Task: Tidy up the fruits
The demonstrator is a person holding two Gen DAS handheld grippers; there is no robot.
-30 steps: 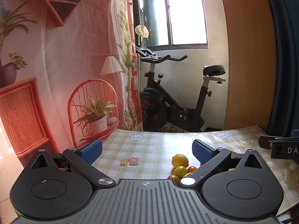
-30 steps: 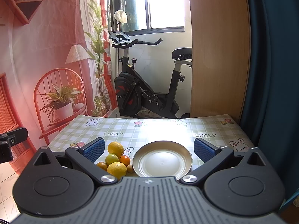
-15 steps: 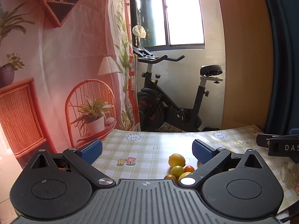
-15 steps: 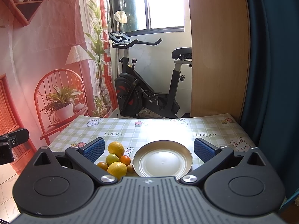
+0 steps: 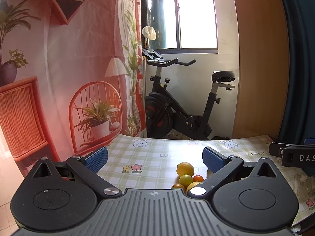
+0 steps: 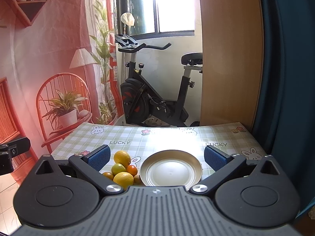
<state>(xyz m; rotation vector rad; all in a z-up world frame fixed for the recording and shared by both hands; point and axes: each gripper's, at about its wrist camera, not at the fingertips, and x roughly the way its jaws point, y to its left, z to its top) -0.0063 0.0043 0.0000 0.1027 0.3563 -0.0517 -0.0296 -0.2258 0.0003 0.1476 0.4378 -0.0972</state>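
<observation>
I hold two hand-held grippers above the surface, which wears a green checked cloth printed with rabbits and flowers. My left hand-held gripper stands wide, blue pads far apart with nothing between them. My right hand-held gripper is just as wide and just as empty.

In the right wrist view I count one plate, round and pale, bare inside, sitting at about 6 o'clock on the cloth between my right pads. Just beside its rim at 9 o'clock lies the fruit pile, bunched and touching. I count six pieces there: a far lemon, a yellow-green citrus, a small orange-red fruit, a near lemon, an orange half behind my left finger, and a small brownish piece against the plate; I cannot tell what that last one is. In the left wrist view only five of them show, at about 5 o'clock of the cloth.

The cloth lies open toward 12 o'clock up to the far edge, and open to 9 o'clock of the pile. Beyond the far edge stands one exercise bike. A wooden panel rises at 2 o'clock past the far right corner.
</observation>
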